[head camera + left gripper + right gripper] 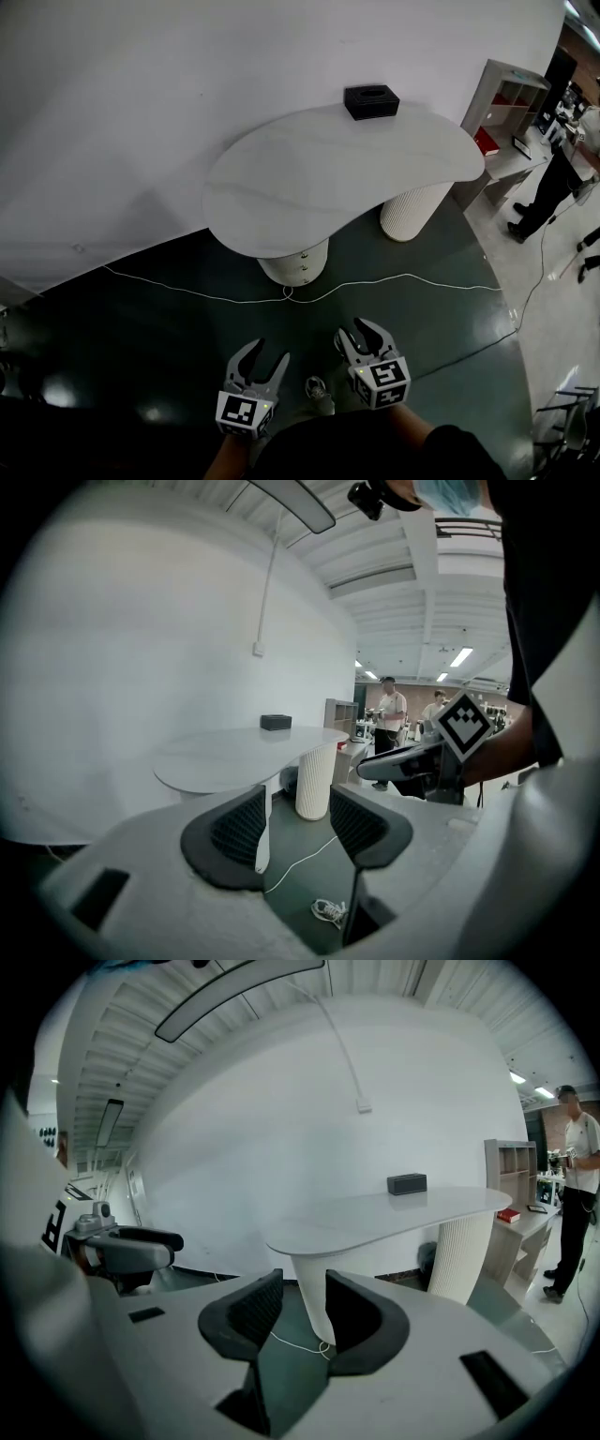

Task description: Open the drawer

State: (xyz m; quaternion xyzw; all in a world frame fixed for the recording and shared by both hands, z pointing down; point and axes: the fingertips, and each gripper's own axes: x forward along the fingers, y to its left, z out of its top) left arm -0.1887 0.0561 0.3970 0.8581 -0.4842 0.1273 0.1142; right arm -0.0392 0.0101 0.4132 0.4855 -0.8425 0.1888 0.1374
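Hardly begun, judging by the layout. Standing well back from the white desk (309, 178), with dark floor (141, 319) and a loose white cable (187, 289) lying in between. Holding the left tongs (270, 352) and right tongs (358, 333) low and side by side, aimed toward the desk. Both released: jaws parted in each gripper view, gripping nothing, with only floor, cable and the desk's near pedestal (293, 262) showing through the gaps. As for the drawer, most likely housed in that near pedestal, marked by two small pale knobs (305, 256) set one above the other on the curved front. Too small to tell more, but nothing seen pulled out, so presumably shut. Touching nothing so far: neither knob nor pedestal nor desk top reached. Left to do, by this reading: closing the distance across the floor, stepping over the cable, dropping one pair of tongs to knob height, clenching on a knob and pulling straight out. Also about: a black box (371, 101) at the far edge of the desk top, a pale shoe (317, 389) on the floor, seen between the two tongs, and a shelf unit (506, 94) and a standing person (548, 192) off to the right, well apart from the pedestal.
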